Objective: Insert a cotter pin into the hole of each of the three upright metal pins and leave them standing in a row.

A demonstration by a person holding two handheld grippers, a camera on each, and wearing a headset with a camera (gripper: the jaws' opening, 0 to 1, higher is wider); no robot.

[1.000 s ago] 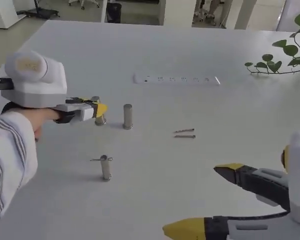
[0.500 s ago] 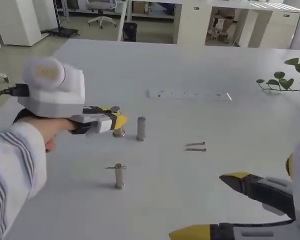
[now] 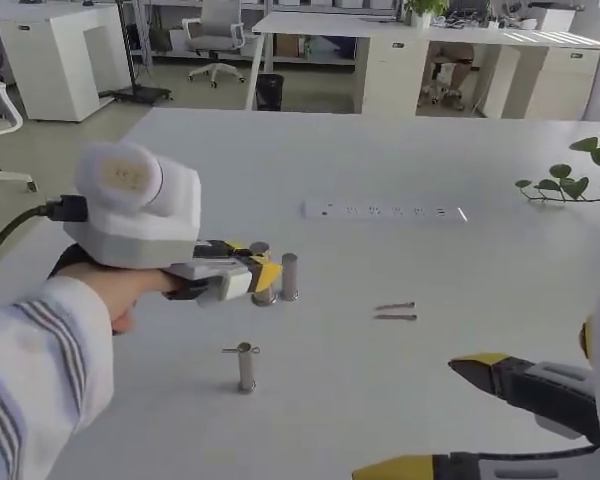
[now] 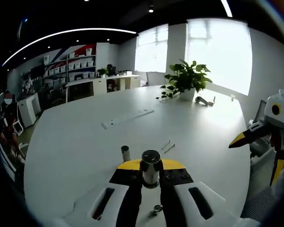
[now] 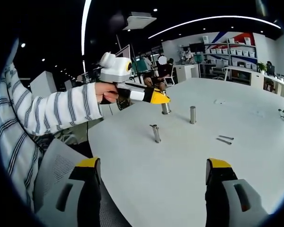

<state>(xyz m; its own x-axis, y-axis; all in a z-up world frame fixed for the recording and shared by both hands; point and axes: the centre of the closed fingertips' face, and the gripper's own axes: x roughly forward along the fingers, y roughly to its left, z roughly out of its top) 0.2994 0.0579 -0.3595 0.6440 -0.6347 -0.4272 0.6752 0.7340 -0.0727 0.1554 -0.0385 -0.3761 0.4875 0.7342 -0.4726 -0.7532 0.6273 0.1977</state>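
My left gripper (image 3: 264,277), on an outstretched striped-sleeved arm (image 3: 35,375), clamps a metal pin (image 4: 150,163); my right gripper (image 3: 405,420) sits low, jaws spread wide.

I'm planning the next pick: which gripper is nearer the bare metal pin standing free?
Left. The left gripper, shut on a second metal pin, sits right beside the bare metal pin. The right gripper hangs open well away from it, closer to the person.
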